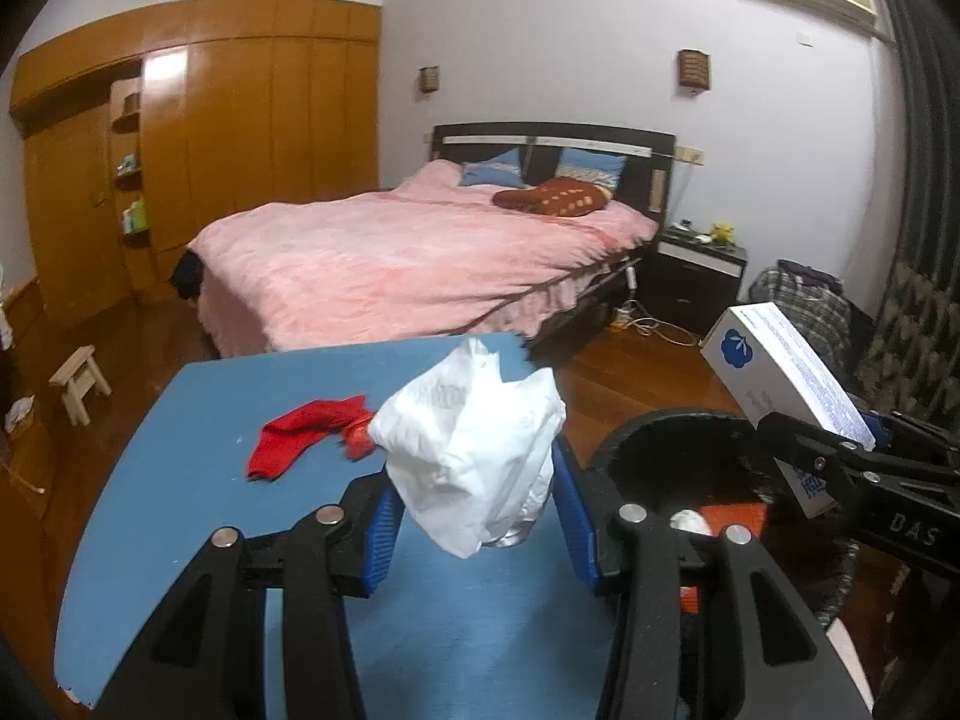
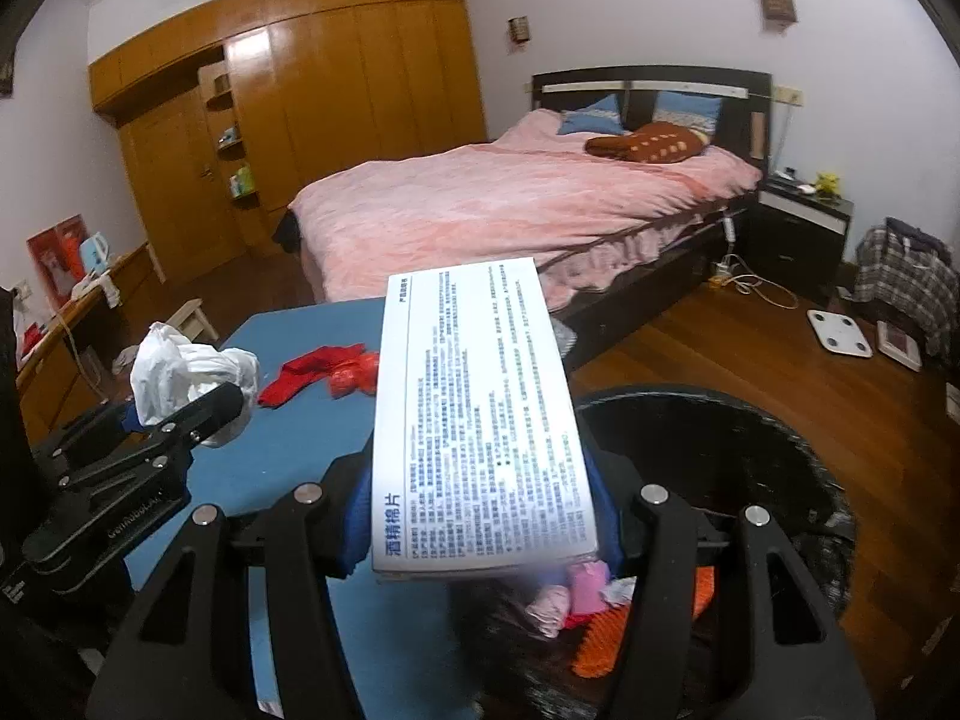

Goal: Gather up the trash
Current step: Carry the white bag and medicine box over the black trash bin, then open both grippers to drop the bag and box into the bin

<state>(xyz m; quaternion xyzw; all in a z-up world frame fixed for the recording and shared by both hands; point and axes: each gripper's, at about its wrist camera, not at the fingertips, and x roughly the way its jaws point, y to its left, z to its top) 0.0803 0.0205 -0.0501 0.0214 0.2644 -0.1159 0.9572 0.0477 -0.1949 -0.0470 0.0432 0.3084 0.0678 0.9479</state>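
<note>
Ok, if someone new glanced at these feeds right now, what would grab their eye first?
Probably the white box covered in small print, clamped in the right gripper just beside the black bin. Next, the crumpled white plastic bag held in the left gripper over the blue table, with a red sock lying behind it. The big pink bed fills the background.

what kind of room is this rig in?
A home bedroom, most likely: a made bed with a pink cover, a wooden built-in wardrobe, and a dark nightstand beside the bed.
</note>
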